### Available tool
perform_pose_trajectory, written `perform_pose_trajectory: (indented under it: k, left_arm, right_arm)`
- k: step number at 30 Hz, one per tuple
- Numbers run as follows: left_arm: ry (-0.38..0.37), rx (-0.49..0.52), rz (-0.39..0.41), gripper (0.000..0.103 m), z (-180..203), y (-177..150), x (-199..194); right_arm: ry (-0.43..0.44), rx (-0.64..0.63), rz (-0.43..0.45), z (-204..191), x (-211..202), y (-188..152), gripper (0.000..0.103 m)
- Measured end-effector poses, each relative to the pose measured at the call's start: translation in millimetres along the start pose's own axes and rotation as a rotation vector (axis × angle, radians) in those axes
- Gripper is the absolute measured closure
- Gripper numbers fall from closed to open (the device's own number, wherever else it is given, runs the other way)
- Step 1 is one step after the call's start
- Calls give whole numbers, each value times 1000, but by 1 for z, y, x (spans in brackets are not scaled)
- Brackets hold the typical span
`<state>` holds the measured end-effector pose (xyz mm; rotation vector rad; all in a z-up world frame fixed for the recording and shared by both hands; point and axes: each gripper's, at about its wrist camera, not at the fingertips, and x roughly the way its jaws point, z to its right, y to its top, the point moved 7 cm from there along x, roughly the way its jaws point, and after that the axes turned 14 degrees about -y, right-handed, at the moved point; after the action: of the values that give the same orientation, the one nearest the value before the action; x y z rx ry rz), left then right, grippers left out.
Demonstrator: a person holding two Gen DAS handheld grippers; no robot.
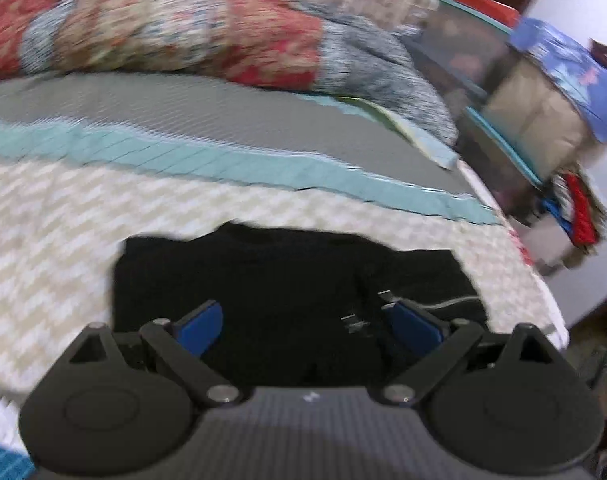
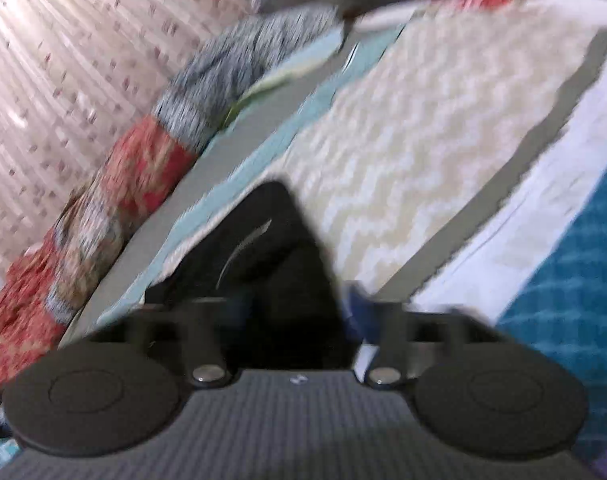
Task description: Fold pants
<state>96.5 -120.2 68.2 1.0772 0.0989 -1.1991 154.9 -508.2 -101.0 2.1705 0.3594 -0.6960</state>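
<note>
The black pants lie folded into a compact rectangle on the cream zigzag bedspread. My left gripper is open just above the pants, its blue pads spread wide with nothing between them. In the right wrist view the pants show as a dark folded shape with a thin white line on them. My right gripper hovers at their near edge; the view is blurred, and its fingers stand apart with one blue pad showing at the right.
A red floral and grey blanket is heaped at the far side of the bed. A grey and teal band crosses the bedspread. Stacked boxes and clutter stand beyond the bed's right edge. A teal cloth lies to the right.
</note>
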Motion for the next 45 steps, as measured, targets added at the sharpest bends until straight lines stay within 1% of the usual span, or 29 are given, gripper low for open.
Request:
perform_pose_trajectory:
  k: [1,2,4,6,8,10,12,15,16,17,18,20,22,25,28,30,31,33,34,36,37,38,39,40,41,43,45]
  left_arm:
    - [-11,21,-4,7,11,5,5]
    - [-25,43,-8,6,23,10,11]
    - [-54,78,-23,1,44,20,24]
    - [-87,118,-51,0,65,30,40]
    - [-103,170,-88,0,86,40,61]
    - [-98,218,-123,0,102,47,81]
    - [-105,261,-180,0,114,48,100]
    - [-68,282,-233,2,115,44,122]
    - [-69,283,-249,21,113,41,126]
    - [-75,287,-272,63,111,38,128]
    - [-74,284,-285,76,108,36,126]
    - [-86,256,-251,83,97,40,107]
    - [-99,236,-207,83,88,45,83]
    - [-95,199,-123,83,66,51,35]
    - [-64,137,-48,83,28,50,-10]
    - [-21,66,-4,83,-10,39,-35]
    - [-5,34,5,83,-26,34,-40]
    - [41,-66,0,83,-66,15,-42]
    - [59,-105,-17,82,-83,4,-36]
    - [89,-168,-67,80,-119,-20,-15]
    - [99,-197,-85,75,-130,-28,-7]
    - [94,-236,-85,70,-140,-34,-1]
    - [73,-260,-58,70,-142,-35,-1]
    - [54,-263,-30,63,-141,-33,-5]
    - [30,-249,-11,52,-137,-30,-8]
    - [9,-211,18,45,-129,-24,-12]
    - [12,-182,25,37,-123,-18,-9]
  right_arm:
    - [25,-18,20,-10,-10,1,83]
    - [69,-45,47,-24,-23,2,84]
    - [126,-159,118,-57,-47,0,84]
    - [149,-307,182,-88,-65,-6,84]
    - [155,-423,221,-111,-72,-16,84]
    - [146,-505,244,-126,-71,-25,84]
    - [156,-545,244,-123,-76,-30,84]
    - [182,-582,257,-144,-76,-35,84]
    - [190,-595,260,-149,-79,-38,84]
    - [200,-612,263,-152,-80,-40,84]
    - [210,-631,267,-153,-85,-45,84]
    - [225,-660,273,-164,-88,-51,84]
    - [272,-660,265,-176,-97,-56,84]
    - [366,-672,247,-202,-108,-68,84]
    - [449,-725,211,-231,-111,-92,84]
    - [500,-757,150,-250,-108,-114,84]
    - [514,-771,123,-256,-104,-125,84]
    - [519,-797,45,-270,-89,-148,83]
    - [504,-807,-1,-272,-77,-160,83]
    - [438,-853,-104,-271,-48,-188,79]
    - [410,-873,-140,-268,-39,-197,77]
    - [407,-866,-164,-265,-36,-197,77]
    - [429,-837,-173,-262,-42,-191,75]
    - [460,-810,-169,-260,-52,-181,74]
    - [477,-794,-148,-258,-62,-172,70]
    - [467,-757,-68,-248,-81,-150,69]
    - [421,-695,1,-233,-88,-125,69]
